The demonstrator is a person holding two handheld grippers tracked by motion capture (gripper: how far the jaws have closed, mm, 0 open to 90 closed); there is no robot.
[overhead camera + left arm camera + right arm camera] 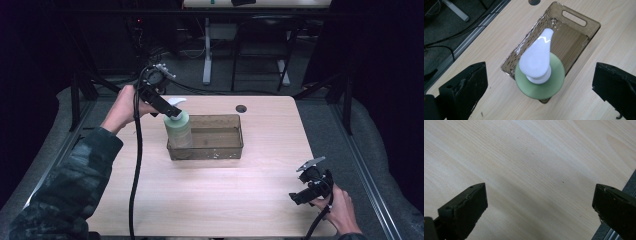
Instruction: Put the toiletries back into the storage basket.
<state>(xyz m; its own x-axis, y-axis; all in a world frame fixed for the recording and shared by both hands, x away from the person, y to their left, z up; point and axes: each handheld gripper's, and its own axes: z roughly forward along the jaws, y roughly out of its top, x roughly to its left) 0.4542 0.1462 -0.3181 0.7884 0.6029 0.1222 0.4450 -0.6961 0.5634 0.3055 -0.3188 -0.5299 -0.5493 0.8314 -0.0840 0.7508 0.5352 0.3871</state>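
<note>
- My left gripper (539,82) hangs above the pale green pump bottle with a white dispenser head (539,67), jaws wide and clear of it.
- The bottle stands upright in the smoky translucent plastic bin's (576,21) end toward the table's (210,200) left edge, so I judge placing done.
- Next I would lift away without knocking the pump.
- My right gripper (540,205) idles wide near the table's near right corner.

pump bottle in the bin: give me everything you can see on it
The pump bottle has a pale green, round body that looks like plastic and a white pump head with a long flat spout. It stands upright at one end of the see-through brown bin, its base on the bin floor, close to the end wall. The left gripper is right above it with jaws wide apart, neither pad touching it. Nothing else touches it.
</note>
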